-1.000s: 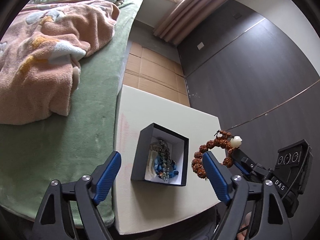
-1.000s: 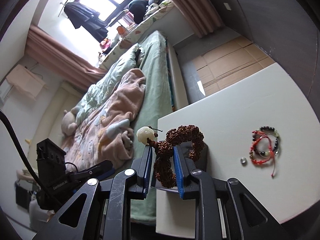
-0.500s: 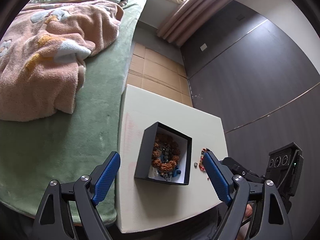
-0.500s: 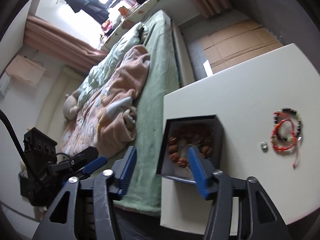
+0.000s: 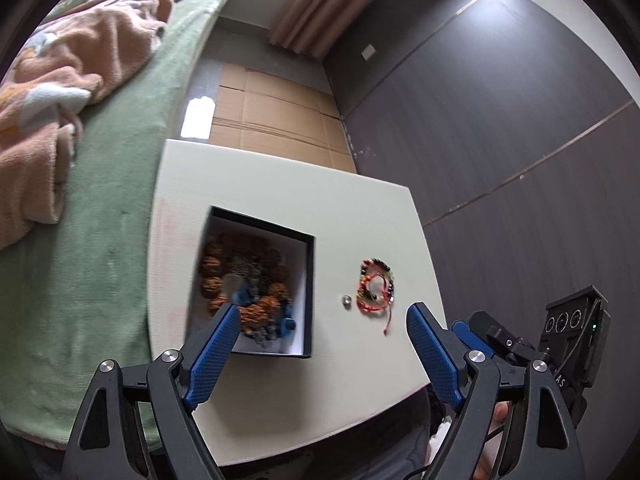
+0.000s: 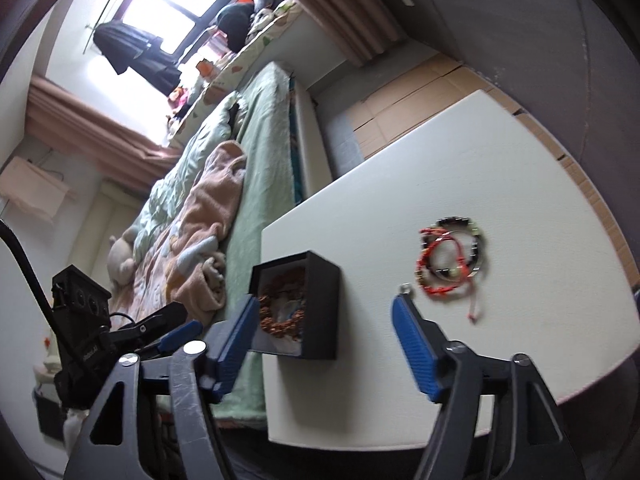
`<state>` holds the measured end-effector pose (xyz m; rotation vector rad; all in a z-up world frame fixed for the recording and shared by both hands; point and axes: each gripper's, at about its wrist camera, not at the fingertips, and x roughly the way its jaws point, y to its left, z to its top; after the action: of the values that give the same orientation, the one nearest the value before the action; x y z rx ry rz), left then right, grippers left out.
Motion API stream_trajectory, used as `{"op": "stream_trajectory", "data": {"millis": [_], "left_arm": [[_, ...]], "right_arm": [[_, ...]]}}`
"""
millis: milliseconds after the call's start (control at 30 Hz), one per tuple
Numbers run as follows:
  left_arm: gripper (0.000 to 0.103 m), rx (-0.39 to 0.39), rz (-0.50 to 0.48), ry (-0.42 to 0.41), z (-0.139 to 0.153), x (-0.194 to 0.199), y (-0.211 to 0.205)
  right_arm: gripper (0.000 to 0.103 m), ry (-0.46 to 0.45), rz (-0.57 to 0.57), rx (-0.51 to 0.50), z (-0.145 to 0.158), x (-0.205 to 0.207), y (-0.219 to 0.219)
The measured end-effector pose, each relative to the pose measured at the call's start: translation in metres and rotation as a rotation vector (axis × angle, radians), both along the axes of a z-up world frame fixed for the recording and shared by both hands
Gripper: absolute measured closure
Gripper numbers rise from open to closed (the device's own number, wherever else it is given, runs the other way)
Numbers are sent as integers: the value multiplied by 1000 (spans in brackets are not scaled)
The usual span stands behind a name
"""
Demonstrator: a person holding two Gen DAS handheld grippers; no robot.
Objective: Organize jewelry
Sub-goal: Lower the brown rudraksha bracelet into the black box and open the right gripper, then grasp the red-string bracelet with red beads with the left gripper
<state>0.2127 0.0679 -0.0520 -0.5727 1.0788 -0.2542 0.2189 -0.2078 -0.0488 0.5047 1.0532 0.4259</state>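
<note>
Brown seed-bead bracelet (image 5: 244,276) is seen lying inside the black open box (image 5: 310,280) with blue beads and other pieces, so that part of the sorting is judged done. Box is set toward the bed-side edge of the white table (image 5: 280,196), kept open-topped so items can be dropped in from above.

Right hand-held gripper (image 6: 324,316) is held over the table between box and loose pieces; its jaws are opening, nothing is seen between them, no pad on anything. Left hand-held gripper (image 5: 322,322) is held spread wide and empty, angled down over the near edge of the table, probably kept ready rather than used.

Red cord bracelets tangled with a dark beaded bracelet (image 6: 452,256) are left on the bare table, toward the wall-side edge, well apart from the box. A small silver ring (image 6: 407,289) lies just beside them, near the right fingertip (image 6: 404,312). These are judged the remaining items to be boxed; the thin cords could snag when pinched
</note>
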Motion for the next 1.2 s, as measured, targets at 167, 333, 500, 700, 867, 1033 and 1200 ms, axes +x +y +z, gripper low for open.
{"op": "stream_trajectory", "data": {"millis": [167, 333, 500, 700, 867, 1033, 1200], "left_arm": [[18, 19, -58, -3, -2, 11, -32], [19, 49, -113, -18, -4, 24, -67], [42, 74, -168, 20, -18, 39, -95], [60, 102, -204, 99, -47, 52, -124], [63, 152, -209, 119, -64, 64, -141], [71, 193, -210, 145, -80, 78, -150], [82, 216, -201, 168, -92, 86, -152]], "right_arm": [[25, 15, -46, 10, -8, -2, -28], [25, 33, -76, 7, -16, -6, -56], [25, 24, -105, 6, -17, -10, -81], [25, 3, -173, -49, -20, -10, -103], [26, 45, -187, -39, -38, -7, -116], [31, 63, -180, -26, -46, -5, -120], [31, 68, -184, -25, -46, -6, -127]]}}
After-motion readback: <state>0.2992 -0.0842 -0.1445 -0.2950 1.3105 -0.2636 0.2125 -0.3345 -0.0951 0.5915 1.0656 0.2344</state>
